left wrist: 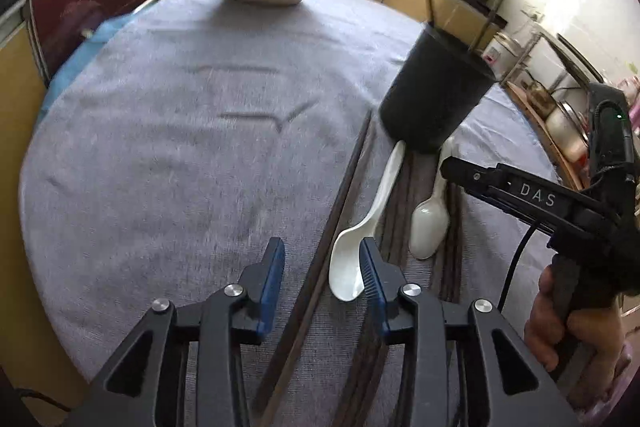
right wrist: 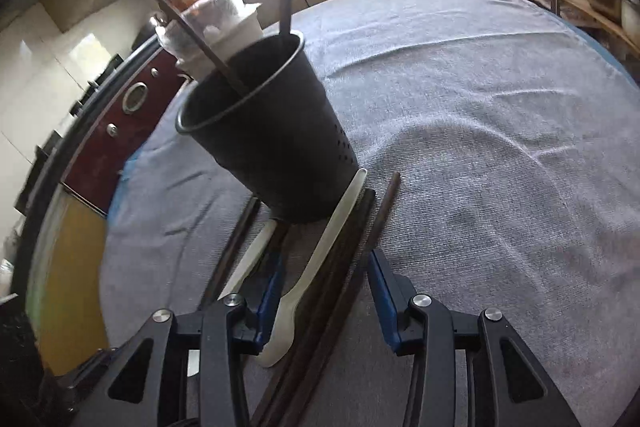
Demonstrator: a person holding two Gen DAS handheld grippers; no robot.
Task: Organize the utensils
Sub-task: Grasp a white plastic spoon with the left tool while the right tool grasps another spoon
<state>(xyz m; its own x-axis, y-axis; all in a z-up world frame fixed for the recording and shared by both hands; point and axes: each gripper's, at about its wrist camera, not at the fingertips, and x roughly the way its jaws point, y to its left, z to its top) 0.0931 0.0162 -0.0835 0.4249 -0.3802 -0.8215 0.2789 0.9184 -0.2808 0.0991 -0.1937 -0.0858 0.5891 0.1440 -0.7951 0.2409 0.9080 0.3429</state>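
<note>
Between the left tool's (left wrist: 322, 267) open jaws lies a chopstick (left wrist: 340, 195).

Black fingers (left wrist: 276, 267), blue pads, silver screws

The only readable text is the word "DAS", in pale capital letters widely spaced, printed on the black side bar of the right gripper (left wrist: 450, 167) as it shows in the left wrist view. Nothing else carries legible writing: the pale appliance (left wrist: 500, 55) on the shelf at the right has a small red-and-white patch on its front, too small and blurred to read, and the round dial (right wrist: 135, 97) on the dark red oven front shows no figures that can be made out.
</note>
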